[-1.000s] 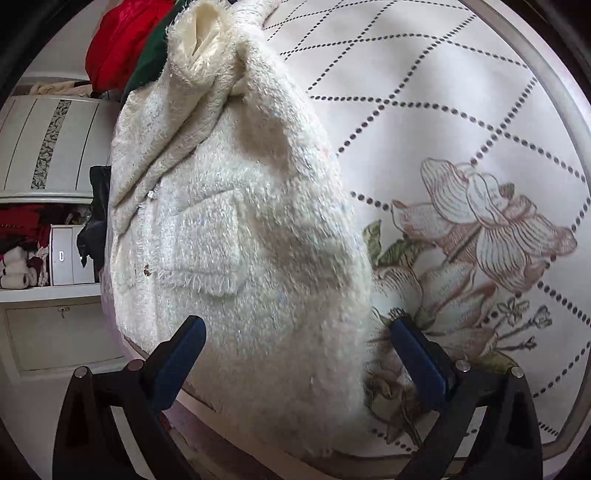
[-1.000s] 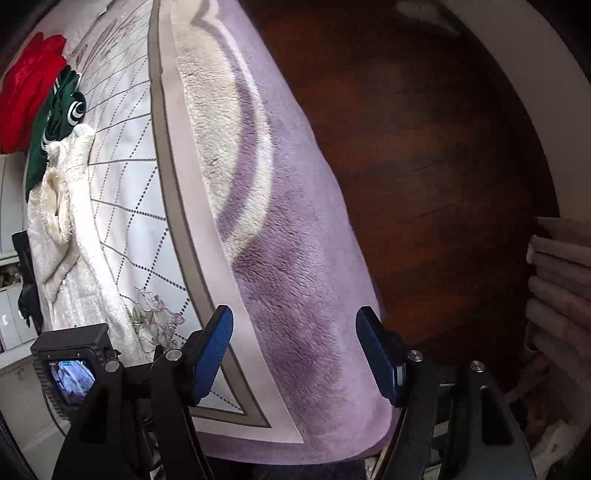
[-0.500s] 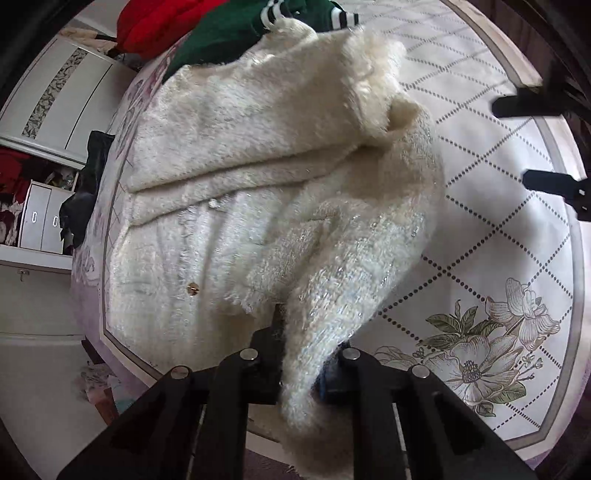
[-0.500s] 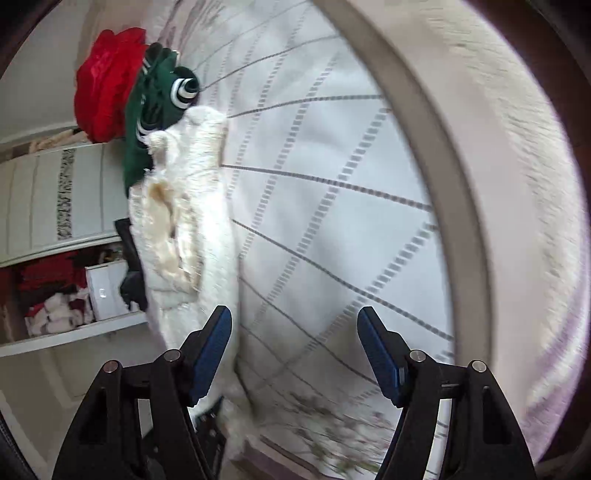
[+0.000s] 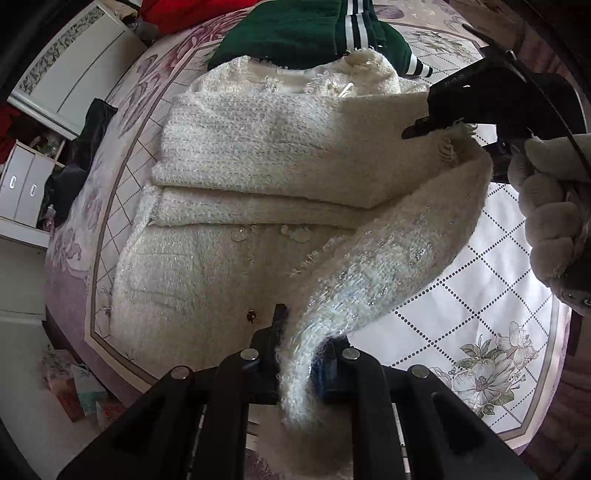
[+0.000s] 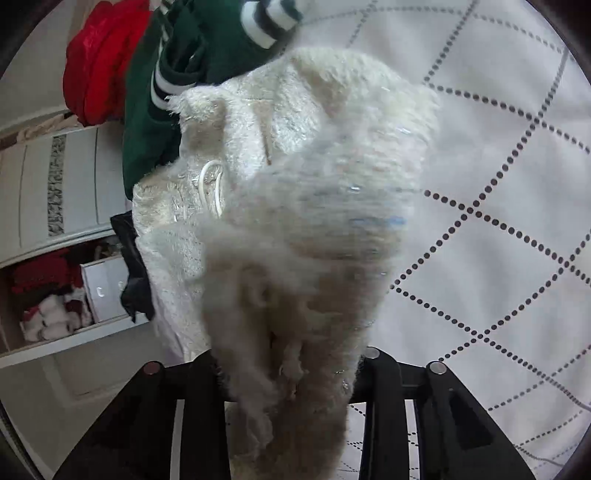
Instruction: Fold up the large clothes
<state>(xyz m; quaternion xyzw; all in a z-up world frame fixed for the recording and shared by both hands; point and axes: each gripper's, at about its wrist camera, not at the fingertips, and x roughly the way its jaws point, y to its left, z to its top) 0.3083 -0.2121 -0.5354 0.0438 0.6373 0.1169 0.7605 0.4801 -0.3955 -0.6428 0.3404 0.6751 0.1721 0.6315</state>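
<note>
Sleeve (image 5: 388, 266) of cream coat (image 5: 229, 229) clamped in left claw (image 5: 299, 354), jaws fully closed on fuzzy cuff end. Right claw (image 6: 291, 373) closing, coat fabric bunched between jaws, pads hidden by fluff. Coat spread on bed (image 5: 480, 288), white cover with dotted diamonds and flower print. Gloved hand (image 5: 550, 229) at right edge, carrying right claw at far end of sleeve. Beyond coat: green garment (image 5: 295, 33), then red garment (image 6: 99, 59). White cupboards (image 5: 70, 77) far left.
</note>
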